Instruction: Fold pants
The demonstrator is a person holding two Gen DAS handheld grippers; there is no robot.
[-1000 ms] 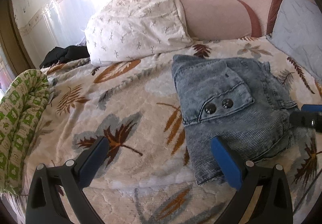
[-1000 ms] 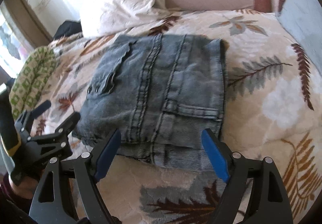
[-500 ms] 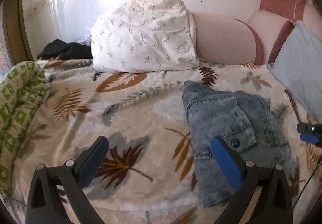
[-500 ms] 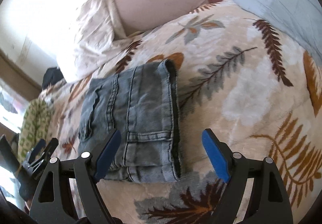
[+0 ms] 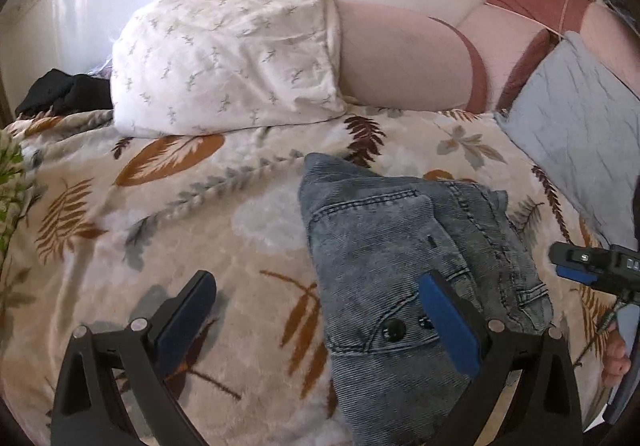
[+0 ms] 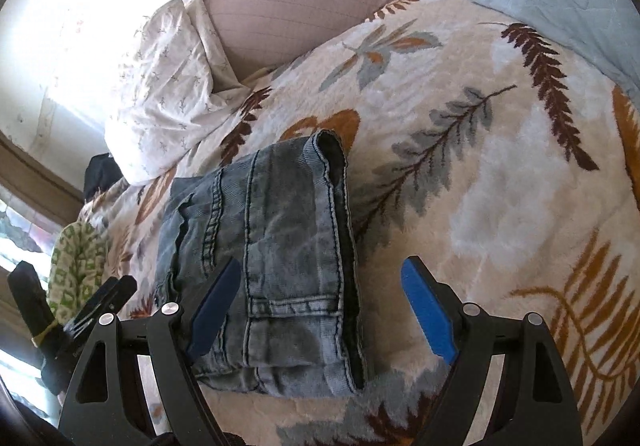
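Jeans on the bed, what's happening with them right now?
The denim jeans lie folded into a compact stack on the leaf-patterned blanket. A person holds a gripper in each hand; neither is gripping anything. The left gripper is open, one finger over the jeans' buttoned pocket. The right gripper is open too, hovering at the near end of the stack. The fold looks finished or close to it.

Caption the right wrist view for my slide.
Folded denim pants lie on the leaf-print blanket; open right gripper empty.
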